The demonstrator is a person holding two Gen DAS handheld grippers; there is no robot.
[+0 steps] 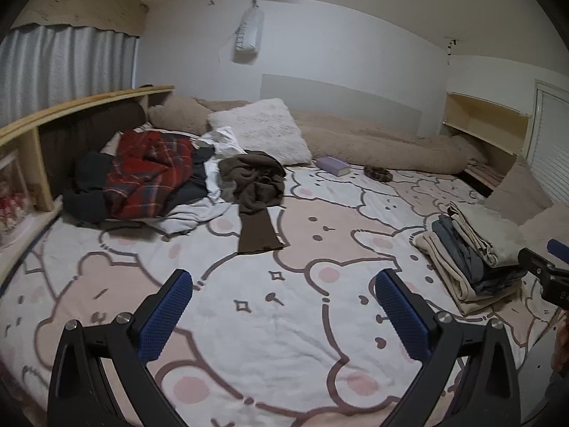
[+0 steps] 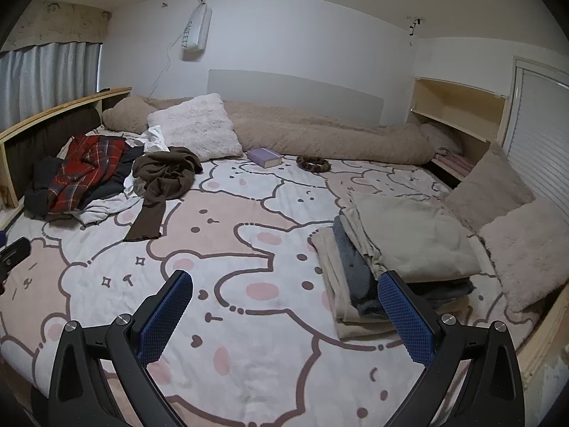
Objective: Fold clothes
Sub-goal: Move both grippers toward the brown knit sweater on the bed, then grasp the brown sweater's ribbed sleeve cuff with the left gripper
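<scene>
The bed cover (image 1: 270, 320) lies bare across the middle and bottom of both frames, broad open room in front of both tools. The unfolded pile (image 1: 142, 178) sits upper left against the headboard shelf (image 1: 71, 106), with a brown garment (image 1: 256, 192) trailing from it toward centre. The folded stack (image 2: 391, 259) lies at right, just beside the cushions (image 2: 515, 242) along the bed's right edge. The left gripper (image 1: 284, 316) hovers over bare cover, fingers wide and empty. The right gripper (image 2: 284, 316) is likewise spread wide, its right finger (image 2: 405, 320) overlapping the stack's near corner in view.
</scene>
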